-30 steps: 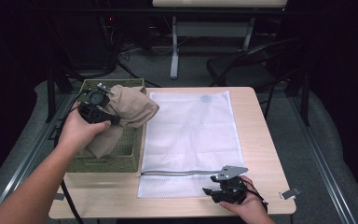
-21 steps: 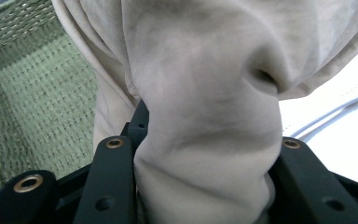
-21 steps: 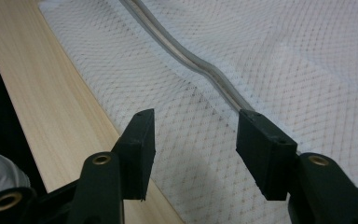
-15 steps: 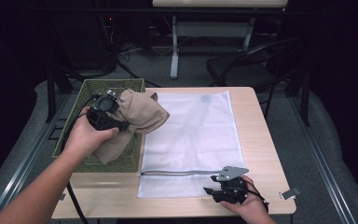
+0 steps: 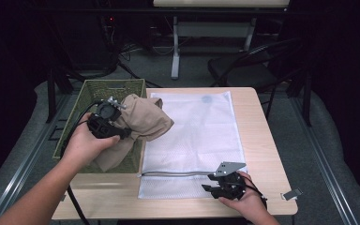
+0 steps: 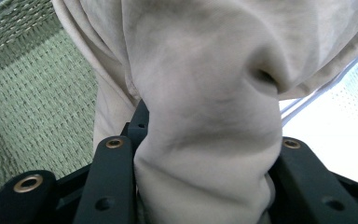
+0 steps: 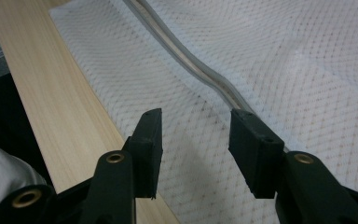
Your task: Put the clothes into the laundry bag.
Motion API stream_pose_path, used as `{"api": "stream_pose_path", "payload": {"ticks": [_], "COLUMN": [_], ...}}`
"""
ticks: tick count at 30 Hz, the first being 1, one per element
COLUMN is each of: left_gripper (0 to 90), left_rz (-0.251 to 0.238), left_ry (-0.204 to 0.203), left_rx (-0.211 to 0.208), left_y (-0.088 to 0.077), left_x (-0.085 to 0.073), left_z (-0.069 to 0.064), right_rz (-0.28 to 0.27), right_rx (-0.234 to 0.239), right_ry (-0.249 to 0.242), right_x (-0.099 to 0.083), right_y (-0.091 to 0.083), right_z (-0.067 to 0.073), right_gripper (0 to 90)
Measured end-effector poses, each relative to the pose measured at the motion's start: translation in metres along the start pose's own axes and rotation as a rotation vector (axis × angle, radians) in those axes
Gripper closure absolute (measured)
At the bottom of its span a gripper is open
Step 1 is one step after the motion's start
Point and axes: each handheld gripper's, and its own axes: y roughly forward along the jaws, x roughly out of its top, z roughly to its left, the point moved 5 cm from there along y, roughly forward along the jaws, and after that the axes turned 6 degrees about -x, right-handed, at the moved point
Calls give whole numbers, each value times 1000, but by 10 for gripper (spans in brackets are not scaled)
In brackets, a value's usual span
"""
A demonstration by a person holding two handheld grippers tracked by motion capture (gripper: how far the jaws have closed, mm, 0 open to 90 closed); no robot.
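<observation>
One beige garment (image 5: 143, 123) was clamped in the left gripper (image 5: 117, 119) over one green basket (image 5: 96, 89). The right gripper (image 7: 196, 140) (jaws just narrowing, gripping nothing) hovered over one mesh bag (image 5: 197, 131).

Basket (image 5: 75, 123) left of mesh bag (image 5: 201, 136), both on table (image 5: 262, 117).

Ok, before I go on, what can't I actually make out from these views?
- Basket contents: high view, hidden by the beige garment and the left gripper.
- Garment's type and full shape: left gripper view, bunched cloth is cut off by the frame edges.
- Whether the mesh bag is unzipped: right gripper view, the zipper runs behind a jaw of the right gripper.
- Small clip: high view, too small to identify.
</observation>
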Motion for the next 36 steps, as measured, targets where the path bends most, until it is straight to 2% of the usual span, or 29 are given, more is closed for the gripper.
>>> {"api": "stream_pose_path", "payload": {"ticks": [1, 4, 9, 13, 17, 25, 31, 36], "left_gripper": [587, 587, 587, 587, 587, 587, 587, 587], "left_rz": [-1, 2, 4, 7, 10, 10, 4, 12], "left_ry": [2, 11, 13, 18, 18, 15, 9, 6], "left_rx": [-1, 2, 1, 0, -5, -5, -10, -13], "left_y": [-1, -3, -5, -5, -4, -3, -2, 0], "left_x": [-1, -3, -5, -6, -7, -8, -9, -10], "left_z": [-1, -3, -6, -8, -9, -8, -8, -8], "right_rz": [-4, -38, -42, -38, 17, 69, 101, 120], "right_rx": [7, -25, -23, -10, -4, 9, 20, 31], "right_ry": [-1, -55, -25, -10, 10, -12, -55, -78], "right_x": [1, 10, 22, 34, 43, 59, 62, 58], "right_y": [1, 2, 4, 6, 8, 22, 37, 52], "right_z": [0, -4, -12, -18, -24, -32, -27, -22], "right_gripper": [543, 506, 488, 521, 554, 611, 618, 616]}}
